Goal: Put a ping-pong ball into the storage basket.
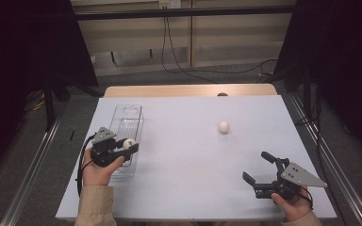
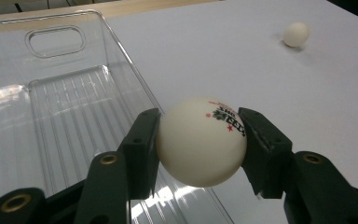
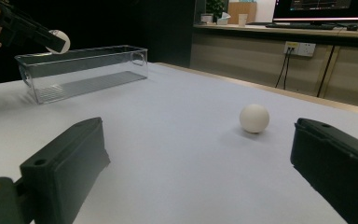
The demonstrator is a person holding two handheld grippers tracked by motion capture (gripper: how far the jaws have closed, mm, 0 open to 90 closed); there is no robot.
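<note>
Left gripper (image 1: 131, 147) at the near-left of the table, jaws closed on a white ball (image 2: 201, 141), one pad pressing each side of it. The printed mark on the ball faces up and to the right in the left gripper view. The ball is carried clear of the table, held over the near end of the clear plastic bin (image 1: 122, 123), roughly above its right wall.

The bin is a long narrow tray; its long axis runs near-to-far along the left side of the table, handle cut-out at the far end. It looks empty. From the held ball, the bin's floor lies below and slightly left, so the coming move is judged to be a small shift left and a release, keeping the ball inside the right wall rather than on top of it.

Right gripper (image 1: 264, 168) at the near-right, jaws wide apart, nothing between them. A second ball (image 1: 223, 126) rests on the table, right of centre, well apart from the bin. It lies ahead of the right gripper, far and a little left of it. The right hand is plainly the nearer one for that ball; the left is occupied.
</note>
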